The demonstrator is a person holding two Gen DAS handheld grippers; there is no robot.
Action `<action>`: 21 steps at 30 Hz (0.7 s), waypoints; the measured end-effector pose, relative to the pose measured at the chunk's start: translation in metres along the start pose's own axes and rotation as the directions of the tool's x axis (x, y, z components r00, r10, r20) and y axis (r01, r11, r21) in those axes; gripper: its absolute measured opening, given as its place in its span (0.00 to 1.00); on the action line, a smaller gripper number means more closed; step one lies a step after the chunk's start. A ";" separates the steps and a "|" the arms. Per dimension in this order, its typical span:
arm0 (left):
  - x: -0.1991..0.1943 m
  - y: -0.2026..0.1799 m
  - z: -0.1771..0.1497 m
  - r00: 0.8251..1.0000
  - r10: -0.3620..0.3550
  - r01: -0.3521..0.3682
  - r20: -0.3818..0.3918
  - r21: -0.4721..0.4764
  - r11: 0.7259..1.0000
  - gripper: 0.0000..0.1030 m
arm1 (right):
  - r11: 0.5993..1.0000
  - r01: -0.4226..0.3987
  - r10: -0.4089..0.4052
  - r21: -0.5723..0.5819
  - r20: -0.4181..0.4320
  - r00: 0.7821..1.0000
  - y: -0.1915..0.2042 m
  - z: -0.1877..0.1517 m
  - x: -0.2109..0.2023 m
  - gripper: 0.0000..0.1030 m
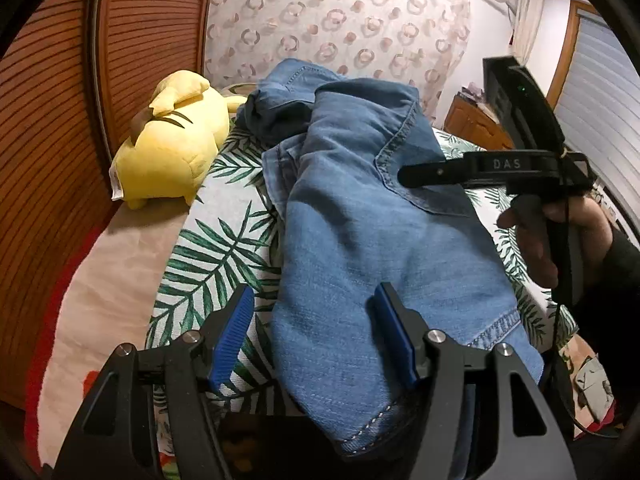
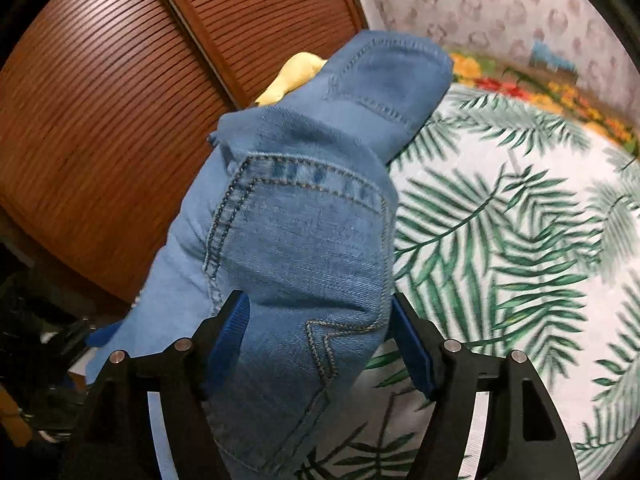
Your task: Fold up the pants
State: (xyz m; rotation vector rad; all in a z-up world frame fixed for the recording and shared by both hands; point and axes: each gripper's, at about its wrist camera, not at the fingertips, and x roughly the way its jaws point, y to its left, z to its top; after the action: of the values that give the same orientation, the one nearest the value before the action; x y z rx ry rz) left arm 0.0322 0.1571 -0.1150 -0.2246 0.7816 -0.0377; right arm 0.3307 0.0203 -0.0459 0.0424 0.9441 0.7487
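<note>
The blue denim pants (image 1: 360,216) lie bunched on a bed with a palm-leaf sheet (image 1: 208,248). My left gripper (image 1: 316,336) is open, its blue pads either side of a pant-leg hem end, not closed on it. My right gripper shows in the left wrist view (image 1: 404,176) as a black finger over the pants' upper part. In the right wrist view the right gripper (image 2: 320,340) is open, with the pants (image 2: 304,220), pocket seams up, draped between its spread fingers.
A yellow plush toy (image 1: 172,148) lies at the bed's far left. Brown slatted wooden doors (image 1: 52,128) stand beside the bed. A patterned curtain (image 1: 340,12) hangs behind. The palm-leaf sheet (image 2: 512,240) spreads to the right of the pants.
</note>
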 end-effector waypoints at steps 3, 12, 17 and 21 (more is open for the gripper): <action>0.001 0.004 -0.001 1.000 -0.019 0.019 0.006 -0.017 1.000 0.61 | 0.998 -0.061 0.061 0.008 -0.029 0.998 -0.002 -0.005 0.008 0.71; -0.012 -0.008 0.000 0.996 -0.086 0.085 0.037 0.024 0.996 0.09 | 0.992 -0.094 0.100 -0.083 0.071 0.992 0.018 -0.005 -0.024 0.25; -0.039 -0.007 0.012 0.988 -0.109 0.107 0.106 0.022 0.994 0.07 | 0.978 -0.115 0.146 -0.174 0.180 0.973 0.053 0.004 -0.063 0.24; -0.057 -0.001 0.036 0.977 -0.108 0.105 0.182 0.024 0.994 0.07 | 0.966 -0.127 0.179 -0.226 0.231 0.956 0.065 0.031 -0.083 0.24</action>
State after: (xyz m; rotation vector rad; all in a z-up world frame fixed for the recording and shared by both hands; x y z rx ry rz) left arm 0.0169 0.1698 -0.0507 -0.2527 0.5852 -0.1219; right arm 0.2876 0.0279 0.0549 0.0253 0.6228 0.9605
